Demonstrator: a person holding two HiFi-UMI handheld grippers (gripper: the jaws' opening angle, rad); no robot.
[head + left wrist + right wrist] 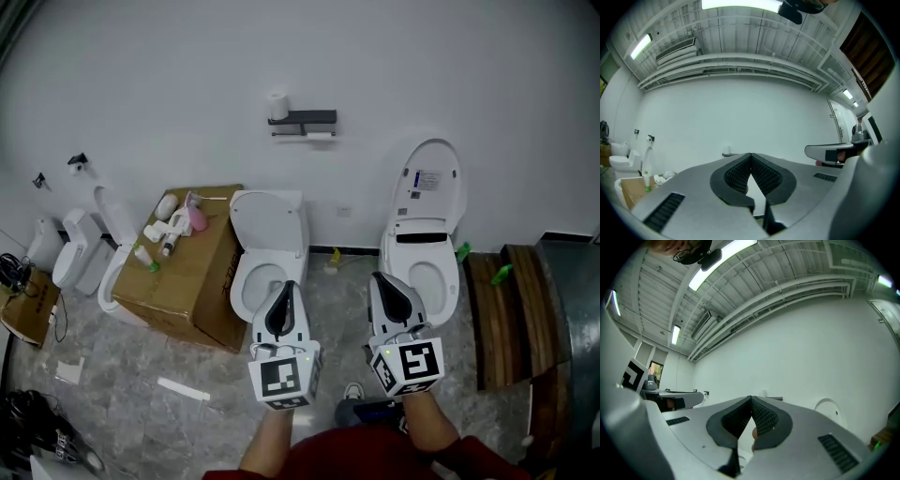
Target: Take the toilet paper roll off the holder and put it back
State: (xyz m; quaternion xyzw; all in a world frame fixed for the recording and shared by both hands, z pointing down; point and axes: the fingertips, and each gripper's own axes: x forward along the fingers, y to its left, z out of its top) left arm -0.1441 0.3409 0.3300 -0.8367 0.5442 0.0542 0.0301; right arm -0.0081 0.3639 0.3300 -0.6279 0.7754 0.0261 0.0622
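Observation:
A dark toilet paper holder (303, 120) is fixed to the white wall, far ahead of both grippers. One white roll (277, 105) stands on its top at the left end, and another roll (320, 137) hangs under its right end. My left gripper (290, 284) is held low over the floor, pointing at the wall, shut with nothing in it. My right gripper (377, 277) is beside it, also shut and empty. In the left gripper view the jaw tips (751, 154) meet, with the holder (726, 153) tiny beyond them. The right gripper view shows closed tips (751, 398) and the holder (771, 398).
A white toilet (267, 246) with its lid up stands just ahead of the left gripper, another (427, 234) ahead of the right. A cardboard box (192, 272) with bottles on it sits at the left, beside a third toilet (94, 253). Wooden planks (511, 309) lie at the right.

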